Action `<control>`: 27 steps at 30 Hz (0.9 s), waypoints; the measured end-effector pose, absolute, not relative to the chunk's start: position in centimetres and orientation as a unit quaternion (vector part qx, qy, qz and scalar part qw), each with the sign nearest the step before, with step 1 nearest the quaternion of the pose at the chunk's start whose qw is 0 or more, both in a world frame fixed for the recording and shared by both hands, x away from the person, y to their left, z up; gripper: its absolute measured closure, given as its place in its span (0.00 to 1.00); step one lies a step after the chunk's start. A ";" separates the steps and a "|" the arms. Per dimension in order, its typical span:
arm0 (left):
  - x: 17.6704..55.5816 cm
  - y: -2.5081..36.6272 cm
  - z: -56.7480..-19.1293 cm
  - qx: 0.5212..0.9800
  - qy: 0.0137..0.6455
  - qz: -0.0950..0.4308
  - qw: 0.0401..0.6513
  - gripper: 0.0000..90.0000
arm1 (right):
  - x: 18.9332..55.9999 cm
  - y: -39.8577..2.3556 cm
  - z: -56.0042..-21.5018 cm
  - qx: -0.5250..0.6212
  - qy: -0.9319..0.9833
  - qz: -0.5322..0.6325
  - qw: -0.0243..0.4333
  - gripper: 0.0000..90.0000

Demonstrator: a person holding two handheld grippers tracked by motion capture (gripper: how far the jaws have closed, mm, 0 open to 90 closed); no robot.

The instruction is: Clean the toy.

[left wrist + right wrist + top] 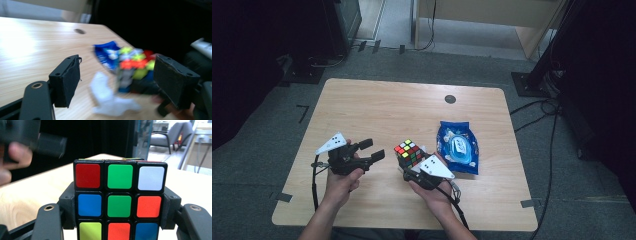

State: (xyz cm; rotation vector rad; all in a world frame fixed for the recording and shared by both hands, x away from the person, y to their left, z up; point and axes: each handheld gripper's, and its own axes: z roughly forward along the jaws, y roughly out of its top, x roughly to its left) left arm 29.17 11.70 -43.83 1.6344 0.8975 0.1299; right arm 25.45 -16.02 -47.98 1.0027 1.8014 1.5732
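Note:
A scrambled Rubik's cube (409,153) is held just above the wooden table (377,105), near its front middle. My right gripper (412,165) is shut on it, pads pressed against the cube's two sides. In the right gripper view the cube (119,205) faces the camera with red, green and white squares along its top row, clamped between the pads (69,207). My left gripper (373,150) hovers a little to the left of the cube, jaws open and pointing toward it with nothing between them. In the left gripper view (117,72) the cube (135,66) appears blurred beyond the open jaws.
A blue plastic packet (458,146) lies flat just right of the cube, also in the left gripper view as the packet (105,52). A small dark round hole (450,99) marks the table's far side. Black stands and cables surround the table on the floor.

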 end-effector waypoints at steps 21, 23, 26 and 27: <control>26.7 3.9 -47.0 0.784 0.313 0.094 0.528 0.20 | 24.7 -15.3 -47.1 0.411 0.630 0.622 0.215 0.38; 26.4 3.7 -46.9 0.781 0.312 0.108 0.530 0.21 | 24.6 -15.0 -47.2 0.412 0.628 0.626 0.211 0.38; 26.4 4.1 -46.7 0.770 0.318 0.115 0.541 0.25 | 24.6 -14.8 -47.2 0.415 0.627 0.626 0.207 0.38; 26.4 4.1 -46.7 0.769 0.314 0.112 0.545 0.26 | 24.6 -14.8 -47.3 0.417 0.625 0.627 0.206 0.38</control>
